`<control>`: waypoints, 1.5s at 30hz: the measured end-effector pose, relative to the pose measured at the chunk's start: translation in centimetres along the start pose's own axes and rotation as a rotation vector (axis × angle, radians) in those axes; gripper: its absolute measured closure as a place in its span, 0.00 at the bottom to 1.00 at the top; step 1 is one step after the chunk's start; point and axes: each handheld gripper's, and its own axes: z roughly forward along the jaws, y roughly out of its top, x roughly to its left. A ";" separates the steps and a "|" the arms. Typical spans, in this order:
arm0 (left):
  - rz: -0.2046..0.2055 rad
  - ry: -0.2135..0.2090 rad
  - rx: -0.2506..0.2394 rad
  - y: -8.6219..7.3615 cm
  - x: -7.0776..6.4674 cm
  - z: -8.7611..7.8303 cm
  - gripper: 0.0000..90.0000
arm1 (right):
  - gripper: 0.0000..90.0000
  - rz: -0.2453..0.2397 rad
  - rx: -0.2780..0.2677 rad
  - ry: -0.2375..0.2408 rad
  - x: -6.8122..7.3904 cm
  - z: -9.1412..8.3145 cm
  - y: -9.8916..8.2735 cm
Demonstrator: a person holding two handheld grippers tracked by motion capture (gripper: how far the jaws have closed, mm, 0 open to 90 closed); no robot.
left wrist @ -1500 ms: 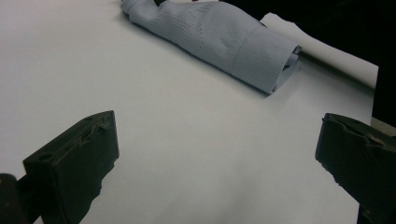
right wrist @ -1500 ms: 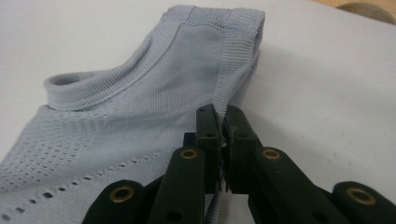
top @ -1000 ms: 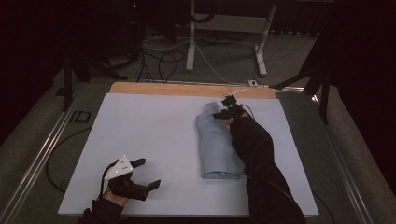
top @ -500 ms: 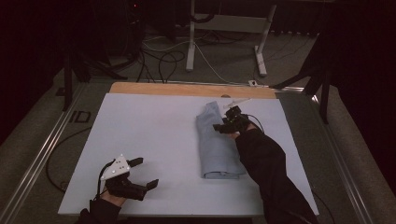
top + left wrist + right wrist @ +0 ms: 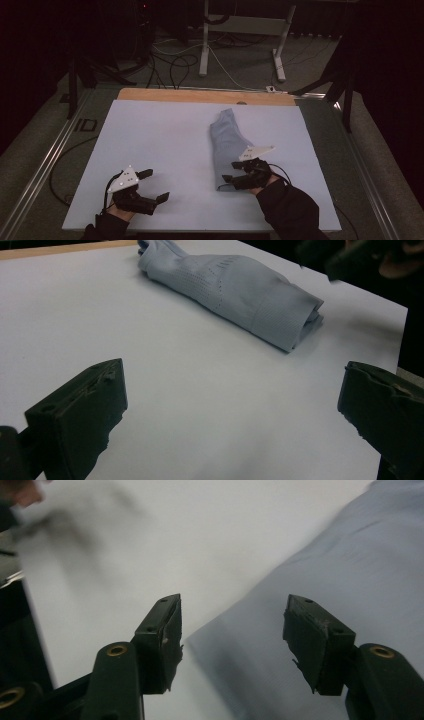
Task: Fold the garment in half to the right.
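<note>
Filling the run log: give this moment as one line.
cloth: folded on mat | right gripper: open, jaws just opening, over cloth's near end | left gripper: open, empty

Your left tongs [image 5: 152, 186] and right tongs [image 5: 231, 171] are black, each topped by a grey three-cornered plate with small dark dots and trailing a thin black cable. Brass-coloured screws sit at the jaw joints. You wear black sleeves [image 5: 290, 210].

No legible text, label, brand, number or sign is seen in any view.
</note>
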 end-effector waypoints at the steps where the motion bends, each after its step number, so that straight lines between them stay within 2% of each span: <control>1: 0.000 0.000 0.000 0.0 0.0 0.0 0.00 | 0.45 0.000 0.000 0.000 0.0 0.0 0.0; 2: 0.001 0.000 0.002 -0.1 0.0 0.1 0.00 | 0.46 -0.047 0.011 -0.030 0.9 0.3 -0.9; 5: -0.002 0.000 0.003 -0.1 0.1 0.1 0.00 | 0.46 -0.131 0.014 -0.053 1.9 0.8 -1.6; 6: -0.006 -0.001 0.003 -0.1 0.1 0.1 0.00 | 0.46 -0.161 0.030 -0.075 2.2 1.1 -1.6; 7: -0.008 -0.001 0.002 -0.2 0.1 0.1 0.00 | 0.46 -0.161 0.030 -0.075 2.2 1.1 -1.6; 8: -0.009 -0.001 0.004 -0.2 0.2 0.2 0.00 | 0.46 -0.236 0.058 -0.119 2.5 1.7 -1.9; 10: -0.011 0.000 0.004 -0.2 0.2 0.2 0.00 | 0.46 -0.288 0.091 -0.168 2.7 2.3 -2.1; 13: -0.010 -0.001 0.005 -0.2 0.2 0.2 0.00 | 0.47 -0.322 0.110 -0.190 2.9 2.9 -2.3; 14: -0.011 0.001 0.006 -0.3 0.3 0.2 0.00 | 0.50 -0.363 0.133 -0.217 3.1 3.2 -2.5; 15: -0.013 0.001 0.006 -0.3 0.3 0.2 0.00 | 0.51 -0.367 0.136 -0.225 3.1 3.4 -2.5; 16: -0.013 0.001 0.007 -0.3 0.2 0.2 0.00 | 0.58 -0.366 0.136 -0.240 3.1 3.5 -2.5; 19: -0.009 -0.001 0.008 -0.3 0.2 0.2 0.00 | 0.62 -0.380 0.140 -0.241 3.0 3.6 -2.5; 20: -0.013 -0.002 0.009 -0.3 0.2 0.3 0.00 | 0.75 -0.383 0.114 -0.240 3.1 3.6 -2.4; 21: -0.014 -0.002 0.009 -0.3 0.2 0.3 0.00 | 0.77 -0.389 0.110 -0.240 3.1 3.6 -2.3; 23: -0.013 -0.003 0.009 -0.3 0.3 0.3 0.00 | 0.93 -0.398 0.108 -0.239 3.1 3.7 -2.1; 24: -0.013 -0.003 0.010 -0.3 0.3 0.3 0.00 | 0.97 -0.378 0.097 -0.215 3.0 3.7 -2.0; 25: -0.013 -0.003 0.010 -0.3 0.3 0.3 0.00 | 0.97 -0.378 0.097 -0.215 3.0 3.7 -2.0; 26: -0.015 -0.003 0.009 -0.3 0.3 0.3 0.00 | 0.98 -0.343 0.098 -0.170 2.5 3.8 -1.7; 27: -0.013 -0.002 0.009 -0.3 0.2 0.2 0.00 | 0.98 -0.334 0.095 -0.163 2.5 3.7 -1.7; 30: -0.014 -0.001 0.010 -0.3 0.3 0.3 0.00 | 0.98 -0.303 0.096 -0.106 2.5 3.8 -1.7; 31: -0.014 -0.001 0.010 -0.3 0.3 0.3 0.00 | 0.98 -0.303 0.096 -0.106 2.5 3.8 -1.7; 32: -0.013 -0.003 0.012 -0.4 0.3 0.3 0.00 | 0.98 -0.279 0.093 -0.076 2.7 4.1 -2.0; 34: -0.010 -0.003 0.015 -0.4 0.2 0.3 0.00 | 0.97 -0.283 0.098 -0.065 2.8 4.2 -2.1; 36: -0.012 -0.004 0.022 -0.4 0.2 0.4 0.00 | 0.93 -0.248 0.102 -0.015 2.7 4.6 -2.3; 39: -0.010 -0.007 0.022 -0.4 0.2 0.4 0.00 | 0.87 -0.239 0.119 0.011 2.4 5.0 -2.6; 42: -0.014 -0.007 0.021 -0.5 0.2 0.4 0.00 | 0.88 -0.228 0.124 0.016 2.1 5.2 -2.9; 43: -0.012 -0.009 0.021 -0.5 0.2 0.4 0.00 | 0.84 -0.205 0.122 0.041 1.8 5.4 -3.2; 45: -0.011 -0.009 0.023 -0.5 0.2 0.4 0.00 | 0.84 -0.197 0.116 0.051 1.6 5.4 -3.2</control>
